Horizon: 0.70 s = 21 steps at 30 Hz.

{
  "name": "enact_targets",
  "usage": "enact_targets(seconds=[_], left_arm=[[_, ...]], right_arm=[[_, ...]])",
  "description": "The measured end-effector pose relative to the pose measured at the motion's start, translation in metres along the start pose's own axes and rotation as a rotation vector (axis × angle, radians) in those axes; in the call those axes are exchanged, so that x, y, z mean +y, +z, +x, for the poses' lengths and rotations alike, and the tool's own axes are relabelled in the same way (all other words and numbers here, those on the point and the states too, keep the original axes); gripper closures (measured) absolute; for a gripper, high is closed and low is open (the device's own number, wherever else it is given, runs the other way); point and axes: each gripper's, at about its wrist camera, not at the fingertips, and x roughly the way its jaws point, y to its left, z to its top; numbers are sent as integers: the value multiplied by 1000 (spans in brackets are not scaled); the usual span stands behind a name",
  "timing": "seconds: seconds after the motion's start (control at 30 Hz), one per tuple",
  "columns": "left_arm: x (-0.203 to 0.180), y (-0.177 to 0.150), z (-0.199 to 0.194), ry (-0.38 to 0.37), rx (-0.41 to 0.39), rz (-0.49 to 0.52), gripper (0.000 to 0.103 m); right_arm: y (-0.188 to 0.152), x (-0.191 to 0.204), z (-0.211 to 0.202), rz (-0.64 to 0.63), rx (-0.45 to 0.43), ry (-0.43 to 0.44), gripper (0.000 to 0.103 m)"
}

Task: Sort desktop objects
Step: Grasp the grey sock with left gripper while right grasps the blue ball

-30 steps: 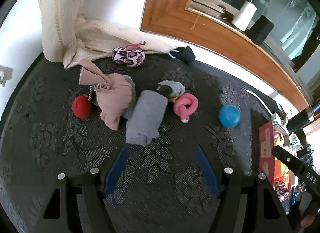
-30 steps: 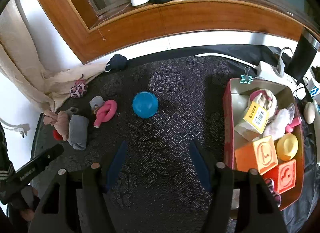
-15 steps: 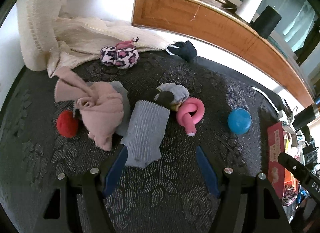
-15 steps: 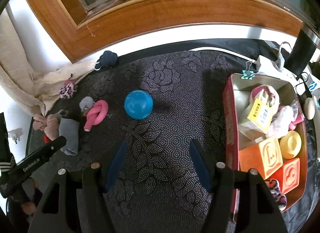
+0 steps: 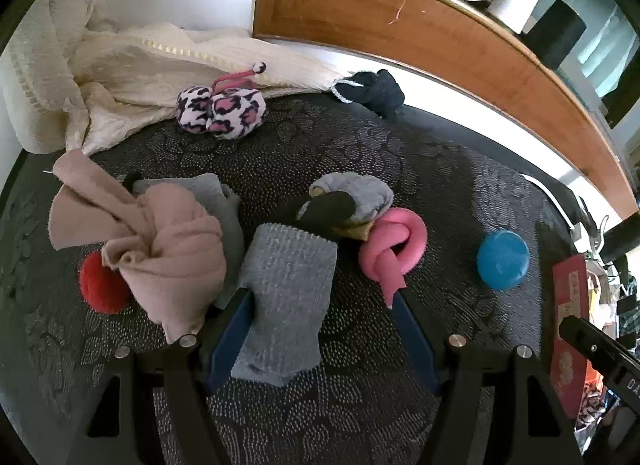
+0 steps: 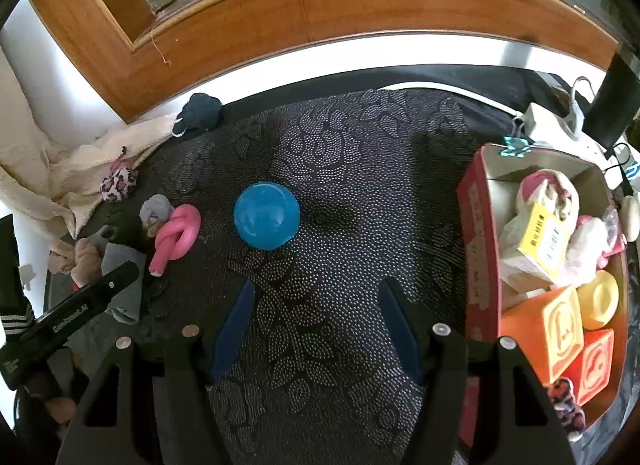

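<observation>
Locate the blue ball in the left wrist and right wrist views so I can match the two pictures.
Left wrist view: the blue ball lies at middle right on the dark patterned cloth, right of the pink knotted roll.
Right wrist view: the blue ball lies just left of centre, ahead of the open jaws, with nothing between them.
Shared landmark: the pink knotted roll, left of the ball in both views.
</observation>
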Motion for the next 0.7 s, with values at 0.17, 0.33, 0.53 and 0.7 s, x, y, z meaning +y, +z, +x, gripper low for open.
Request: enact_targets(seconds=[0.17, 0.33, 0.53, 0.7], left_arm=[[3, 5, 9, 6, -3, 4, 24], [2, 6, 14, 8, -18, 32, 24], [15, 8, 14, 25, -20, 13, 63], [19, 5, 5, 8, -26, 14, 68]], right_arm=[[6, 4, 11, -4, 12, 1, 34], [15, 8, 23, -9, 19, 0, 34], [27, 16, 34, -26, 19, 5, 34], [38, 23, 43, -40, 20, 13, 34]])
